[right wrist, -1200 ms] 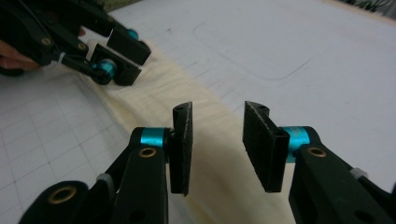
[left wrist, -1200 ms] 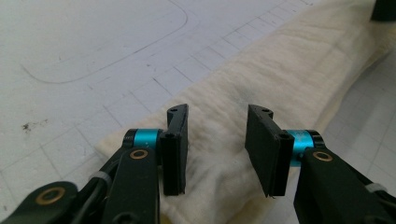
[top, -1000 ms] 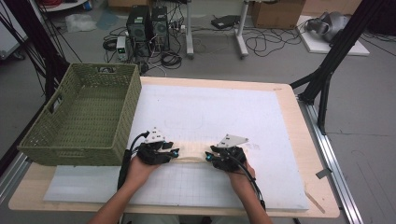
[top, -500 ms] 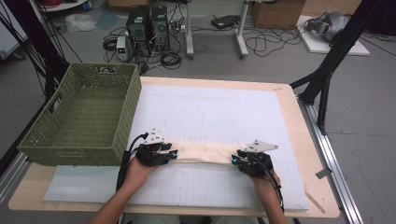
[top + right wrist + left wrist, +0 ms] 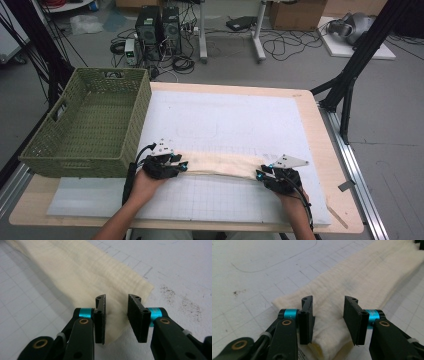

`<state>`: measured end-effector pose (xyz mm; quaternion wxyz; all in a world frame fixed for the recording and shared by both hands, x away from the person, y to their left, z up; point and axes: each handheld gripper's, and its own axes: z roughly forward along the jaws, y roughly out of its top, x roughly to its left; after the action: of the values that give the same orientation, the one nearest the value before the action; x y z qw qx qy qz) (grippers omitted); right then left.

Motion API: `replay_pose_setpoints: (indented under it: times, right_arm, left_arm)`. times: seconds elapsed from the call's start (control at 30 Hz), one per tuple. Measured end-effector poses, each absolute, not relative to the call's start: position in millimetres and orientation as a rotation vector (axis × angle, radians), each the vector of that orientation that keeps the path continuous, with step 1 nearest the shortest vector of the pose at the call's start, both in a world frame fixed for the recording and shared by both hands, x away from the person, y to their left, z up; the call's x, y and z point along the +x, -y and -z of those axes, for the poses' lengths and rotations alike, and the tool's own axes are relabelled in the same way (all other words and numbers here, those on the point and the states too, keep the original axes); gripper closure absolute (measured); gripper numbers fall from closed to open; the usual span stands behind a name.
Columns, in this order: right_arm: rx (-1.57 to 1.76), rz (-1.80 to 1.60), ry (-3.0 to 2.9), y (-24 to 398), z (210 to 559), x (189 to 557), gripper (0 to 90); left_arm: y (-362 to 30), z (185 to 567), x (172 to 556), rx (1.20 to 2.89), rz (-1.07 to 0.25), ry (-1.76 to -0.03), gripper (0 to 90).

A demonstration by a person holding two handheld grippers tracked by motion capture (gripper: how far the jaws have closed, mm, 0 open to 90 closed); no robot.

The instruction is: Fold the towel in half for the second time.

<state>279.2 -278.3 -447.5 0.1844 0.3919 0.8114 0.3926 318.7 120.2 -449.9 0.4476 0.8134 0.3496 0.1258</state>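
We have a long cream cloth [image 5: 220, 164] folded into a narrow band, lying across the near half of the white gridded mat [image 5: 225, 125], running from nine o'clock to three; we hold it at both ends, presumably to pull it straight; the left gripper [image 5: 176, 165] has the thick folded end bunched between its partly spread jaws, the right gripper [image 5: 261, 174] likewise straddles the thinner end; whether either truly pinches we cannot tell; soft, finely ribbed weave; a green woven basket [image 5: 90, 125] sits at ten o'clock.
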Motion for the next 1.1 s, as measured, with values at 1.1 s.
replay_pose_setpoints:
  times: [1.1]
  right_arm:
    - [1.150, -1.145, -2.177, 286.4, 438.4, 275.4, 41.1]
  left_arm:
    - [-131.6, 433.9, 311.3, 1.888, -0.363, -0.845, 54.1]
